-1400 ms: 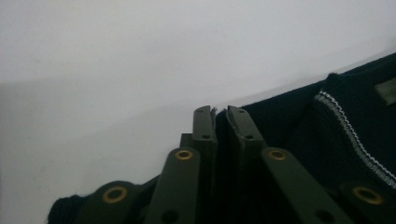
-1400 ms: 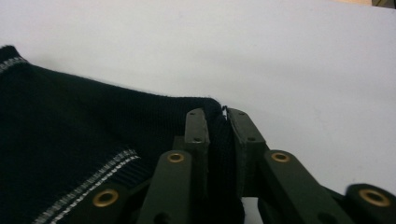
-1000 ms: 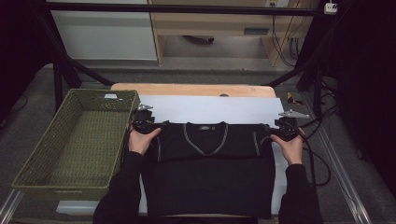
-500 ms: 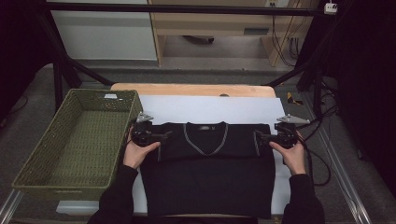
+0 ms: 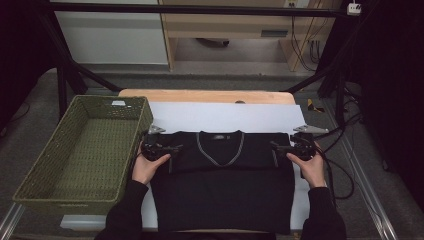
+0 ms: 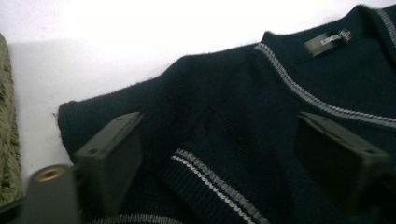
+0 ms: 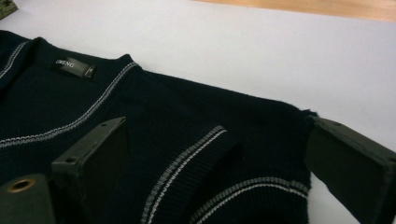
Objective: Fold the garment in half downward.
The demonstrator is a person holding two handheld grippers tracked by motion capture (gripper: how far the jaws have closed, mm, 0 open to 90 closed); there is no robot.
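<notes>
Forearms in dark sleeves come in from the near edge of the high view, one on each side of a dark sweater [image 5: 220,190] lying flat on a white sheet [image 5: 225,116] on the tabletop [image 5: 205,95]. Its hem is nearest the person and its V-neck, trimmed with pale stripes, points away.

Left tool [image 5: 172,148] sits at the sweater's left shoulder, aimed inward. In the left gripper view its jaws stand apart, low over the knit, with a folded striped cuff [image 6: 210,179] lying between them; the pads do not press on it. They have just been closing a little after opening wide.

Right tool [image 5: 277,146] sits at the right shoulder, also aimed inward. In the right gripper view its jaws are spread, one over the knit and the other at the sweater's edge over the sheet, a striped cuff [image 7: 187,172] between them, ungripped. These jaws too have just eased in from a wider gape.

A green woven basket [image 5: 70,195] stands just left of the sheet, close to the left hand [image 5: 147,167].
</notes>
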